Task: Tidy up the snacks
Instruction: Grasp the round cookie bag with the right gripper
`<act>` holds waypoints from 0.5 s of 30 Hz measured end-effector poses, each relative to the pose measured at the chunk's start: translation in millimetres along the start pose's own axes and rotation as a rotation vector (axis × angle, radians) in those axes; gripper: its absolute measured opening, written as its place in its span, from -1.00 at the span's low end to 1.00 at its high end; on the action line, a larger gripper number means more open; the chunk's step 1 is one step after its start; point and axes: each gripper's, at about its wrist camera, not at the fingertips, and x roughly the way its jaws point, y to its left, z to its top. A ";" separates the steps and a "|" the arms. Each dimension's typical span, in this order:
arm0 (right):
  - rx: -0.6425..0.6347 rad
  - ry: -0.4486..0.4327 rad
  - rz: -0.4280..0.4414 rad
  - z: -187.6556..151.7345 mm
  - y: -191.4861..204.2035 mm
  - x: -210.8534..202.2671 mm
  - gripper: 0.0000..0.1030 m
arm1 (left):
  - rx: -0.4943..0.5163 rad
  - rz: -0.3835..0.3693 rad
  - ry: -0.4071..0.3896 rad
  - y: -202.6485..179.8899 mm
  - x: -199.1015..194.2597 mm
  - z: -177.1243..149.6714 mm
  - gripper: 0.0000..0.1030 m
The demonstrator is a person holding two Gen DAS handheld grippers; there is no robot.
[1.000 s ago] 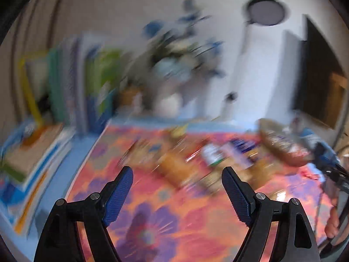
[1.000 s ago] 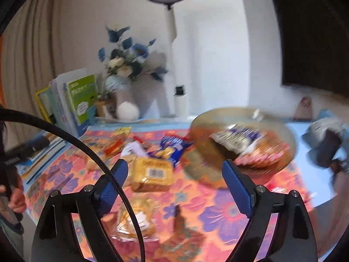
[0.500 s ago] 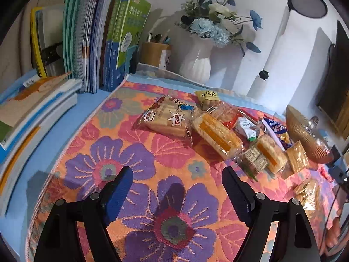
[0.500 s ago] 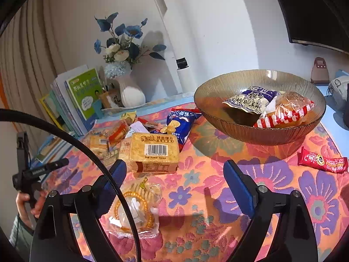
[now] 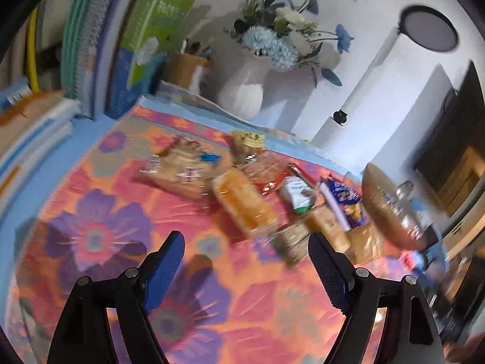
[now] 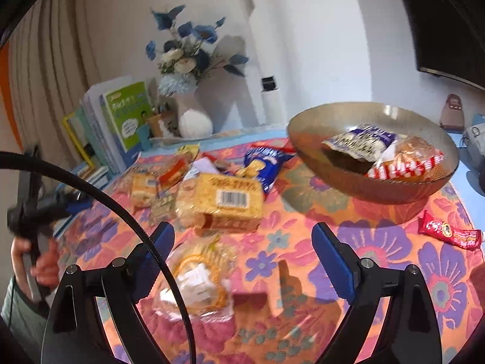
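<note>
Several wrapped snacks lie in a row on a floral cloth [image 5: 100, 236]. An orange cake pack [image 5: 242, 203] lies just beyond my open, empty left gripper [image 5: 247, 265]. In the right wrist view a yellow cracker pack [image 6: 219, 200] lies ahead of my open, empty right gripper [image 6: 242, 253], and a clear bag of round biscuits [image 6: 197, 282] sits low by its left finger. A brown glass bowl [image 6: 306, 127] at the right holds a few snacks. A blue chip bag [image 6: 266, 163] lies left of the bowl. A red bar [image 6: 448, 232] lies to the bowl's right.
Upright and stacked books [image 5: 91, 60] stand at the left edge, with a white vase of blue flowers [image 5: 242, 91] and a pencil cup [image 5: 186, 66] at the back. A black cable [image 6: 127, 212] arcs across the right wrist view. The left gripper [image 6: 33, 212] shows there at far left.
The left view has tilted and moved in closer to the snack row, now blurred. The right gripper has come lower and nearer the cracker pack and biscuit bag.
</note>
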 end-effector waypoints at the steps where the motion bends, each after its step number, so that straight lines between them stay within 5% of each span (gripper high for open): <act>1: -0.008 0.018 0.016 -3.2 4.8 -0.1 0.80 | -0.006 0.000 0.006 -3.0 4.9 2.6 0.58; 13: -0.119 0.170 -0.022 -15.1 36.2 26.7 0.80 | -0.100 0.077 0.067 -2.0 77.3 10.1 0.42; 15: -0.118 0.199 -0.015 -16.8 38.8 32.0 0.80 | -0.087 0.055 0.061 -4.1 78.6 11.6 0.07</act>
